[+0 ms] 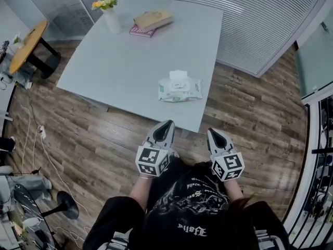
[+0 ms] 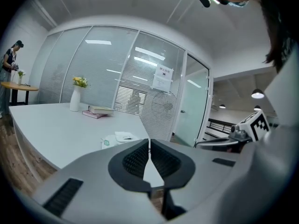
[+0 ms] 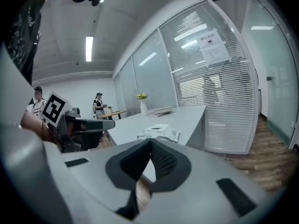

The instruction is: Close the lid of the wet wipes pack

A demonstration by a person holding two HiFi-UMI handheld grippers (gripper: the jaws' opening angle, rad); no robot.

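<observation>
A pale green and white wet wipes pack [image 1: 179, 89] lies near the front right corner of the white table [image 1: 125, 61], its white lid [image 1: 178, 76] flipped open toward the far side. The pack also shows low on the table in the left gripper view [image 2: 117, 139] and in the right gripper view [image 3: 159, 133]. My left gripper [image 1: 167, 123] and right gripper [image 1: 211, 132] hang side by side in front of the table edge, short of the pack. Both are shut with tips touching and hold nothing.
A white vase with flowers [image 1: 110, 14] and a stack of books [image 1: 151, 22] stand at the table's far side. A round wooden side table [image 1: 28, 45] is at the left. Glass walls with blinds ring the room; people stand far off [image 3: 99, 104].
</observation>
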